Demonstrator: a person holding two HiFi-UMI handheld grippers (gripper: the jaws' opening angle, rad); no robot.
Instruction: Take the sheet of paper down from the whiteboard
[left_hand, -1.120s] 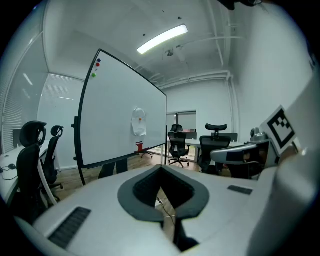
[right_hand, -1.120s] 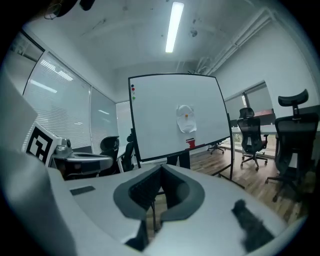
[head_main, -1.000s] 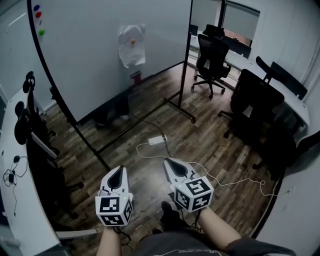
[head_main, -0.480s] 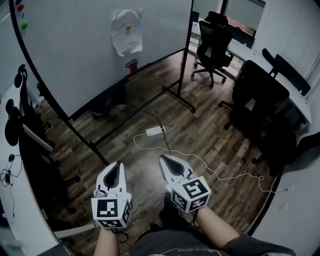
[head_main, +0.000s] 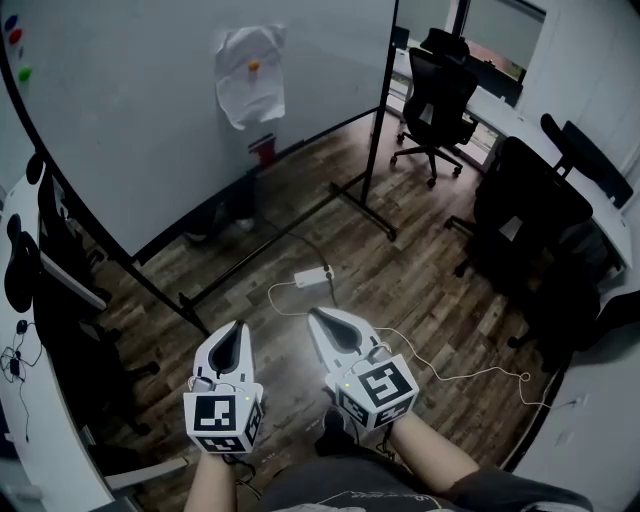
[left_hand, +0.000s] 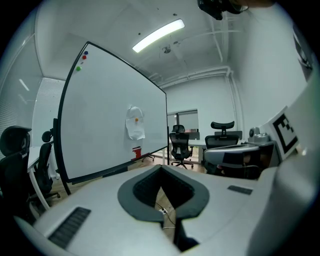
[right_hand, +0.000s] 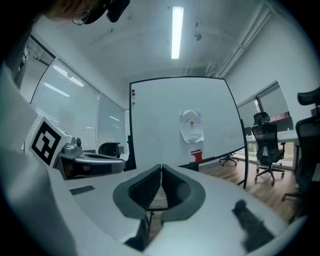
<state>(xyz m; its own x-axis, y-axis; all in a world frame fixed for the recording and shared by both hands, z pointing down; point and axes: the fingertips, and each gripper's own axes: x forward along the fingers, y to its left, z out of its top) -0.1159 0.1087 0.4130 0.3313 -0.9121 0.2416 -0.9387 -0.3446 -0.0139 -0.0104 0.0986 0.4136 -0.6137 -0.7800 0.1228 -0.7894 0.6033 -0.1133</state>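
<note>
I see both sets of jaws clenched together with nothing in them: left gripper and right gripper are side by side low over the wooden floor. The sheet of paper hangs on the whiteboard under an orange magnet, well apart from both fingertips, up ahead.

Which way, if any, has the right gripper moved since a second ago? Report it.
Yes. The right gripper has moved forward, its tip now nearer the power strip on the floor.
</note>
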